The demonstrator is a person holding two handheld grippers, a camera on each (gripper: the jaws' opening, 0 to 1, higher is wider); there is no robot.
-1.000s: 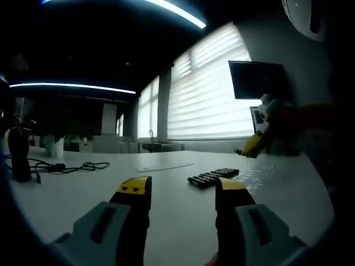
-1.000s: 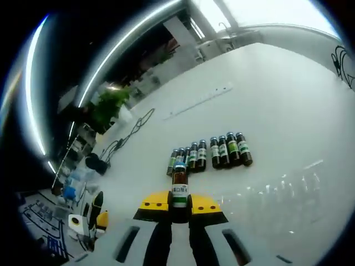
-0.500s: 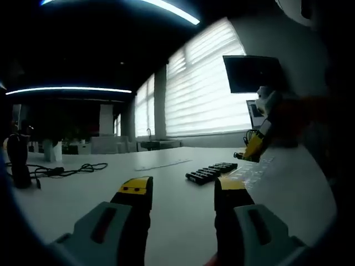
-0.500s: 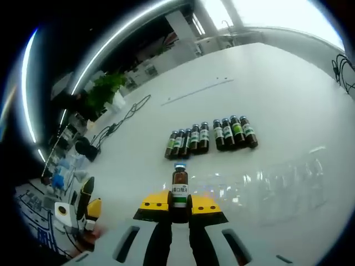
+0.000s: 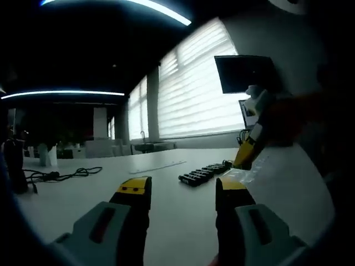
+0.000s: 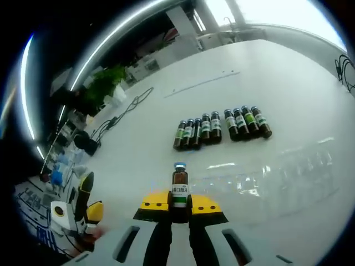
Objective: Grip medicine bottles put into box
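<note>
In the left gripper view, the left hand-held gripper [image 5: 180,191] hangs released above the white worktop [image 5: 183,221], idle, leaving the work to the other.

In the right gripper view, the right hand-held gripper [image 6: 179,204] grasps one medicine bottle [image 6: 179,188] upright over the clear plastic box [image 6: 277,177], ready for lowering; the remaining bottles [image 6: 222,126] lie in a row beyond.

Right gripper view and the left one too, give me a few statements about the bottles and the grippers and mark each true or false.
1. The right gripper is shut on a brown bottle with a blue cap. True.
2. The left gripper holds a bottle. False: its jaws stand open with nothing between them.
3. The row of bottles lies on the white table. True.
4. The held bottle lies flat on the table. False: it stands upright between the jaws.
5. A clear plastic tray lies near the row. True.
</note>
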